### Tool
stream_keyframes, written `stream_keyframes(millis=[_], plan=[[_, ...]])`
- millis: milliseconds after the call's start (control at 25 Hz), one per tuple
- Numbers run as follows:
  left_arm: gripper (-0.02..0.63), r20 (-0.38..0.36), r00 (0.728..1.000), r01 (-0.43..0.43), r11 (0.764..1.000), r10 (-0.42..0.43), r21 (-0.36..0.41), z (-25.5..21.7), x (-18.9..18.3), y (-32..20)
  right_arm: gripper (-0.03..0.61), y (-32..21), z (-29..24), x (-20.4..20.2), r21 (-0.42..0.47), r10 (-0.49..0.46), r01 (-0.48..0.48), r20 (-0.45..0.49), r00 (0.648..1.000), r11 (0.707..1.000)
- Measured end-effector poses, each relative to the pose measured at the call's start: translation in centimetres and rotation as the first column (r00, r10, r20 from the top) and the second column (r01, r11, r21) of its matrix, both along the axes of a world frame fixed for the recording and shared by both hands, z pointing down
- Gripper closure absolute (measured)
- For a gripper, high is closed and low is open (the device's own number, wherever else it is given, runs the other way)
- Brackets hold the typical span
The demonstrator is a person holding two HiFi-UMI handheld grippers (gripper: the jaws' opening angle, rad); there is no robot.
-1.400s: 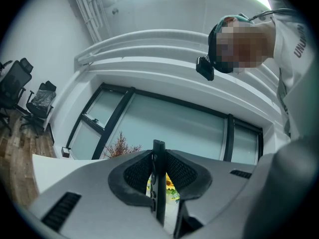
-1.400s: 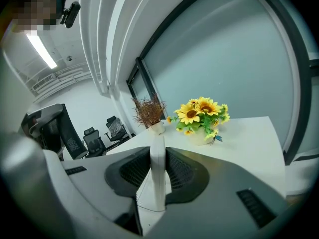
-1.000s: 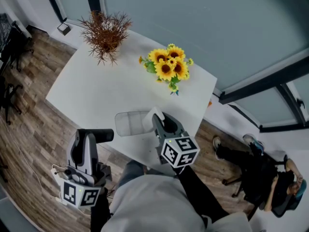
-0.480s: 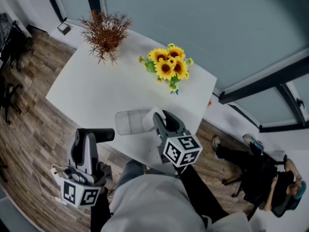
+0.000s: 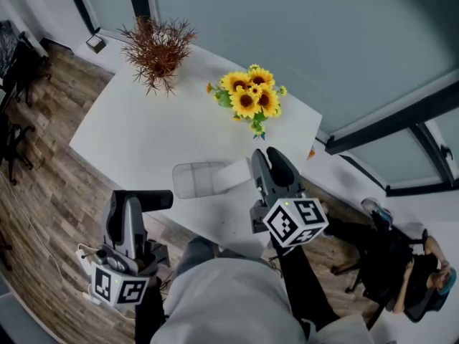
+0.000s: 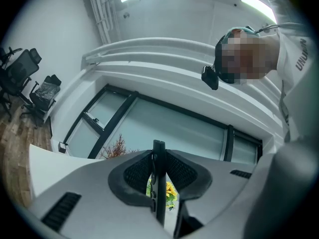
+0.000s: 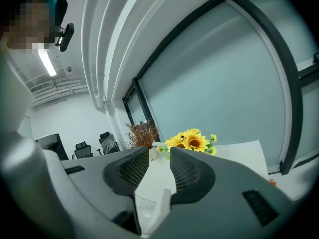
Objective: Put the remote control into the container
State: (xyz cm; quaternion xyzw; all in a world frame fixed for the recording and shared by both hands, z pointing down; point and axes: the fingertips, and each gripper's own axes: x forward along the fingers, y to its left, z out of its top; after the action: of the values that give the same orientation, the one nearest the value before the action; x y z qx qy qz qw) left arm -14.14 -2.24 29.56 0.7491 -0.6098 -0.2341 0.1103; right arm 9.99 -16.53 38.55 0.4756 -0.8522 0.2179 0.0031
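A white remote control (image 5: 234, 175) lies on the white table (image 5: 136, 138), its left end against the right end of the clear container (image 5: 191, 180). My right gripper (image 5: 264, 160) hangs just right of it with its jaws opening and nothing pressed between them. In the right gripper view the white remote (image 7: 157, 209) and the container (image 7: 143, 203) show low between the parted jaws of that gripper (image 7: 159, 159). At the table's near edge, my left gripper (image 5: 133, 203) is shut on a black remote control (image 5: 149, 200), seen edge-on (image 6: 158, 156) in the left gripper view.
Yellow sunflowers (image 5: 250, 96) stand at the back of the table and a dried brown plant (image 5: 158, 47) at its far left corner. Wooden floor surrounds the table. Office chairs (image 5: 14, 63) are at the left, and a person sits in a chair (image 5: 401, 271) at the lower right.
My right gripper has let go of the white remote and drawn back to the right, its jaws parting. The remote stays beside the container. The left gripper holds still.
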Motion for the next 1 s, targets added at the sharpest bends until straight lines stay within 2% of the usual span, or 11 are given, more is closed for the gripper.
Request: stream_keyframes(millis=[240,1000], plan=[[0.525,0.007,1.0,0.008,1.0,-0.008,0.005,-0.1,0.0,0.2,0.46,0.0,-1.2,0.4,0.037,0.017,-0.017,0.009,1.0,0.999],[0.529,0.011,1.0,-0.009,1.0,0.008,0.025,-0.5,0.6,-0.2,0.46,0.0,-1.5,0.4,0.04,0.027,-0.028,0.019,0.999,0.999]])
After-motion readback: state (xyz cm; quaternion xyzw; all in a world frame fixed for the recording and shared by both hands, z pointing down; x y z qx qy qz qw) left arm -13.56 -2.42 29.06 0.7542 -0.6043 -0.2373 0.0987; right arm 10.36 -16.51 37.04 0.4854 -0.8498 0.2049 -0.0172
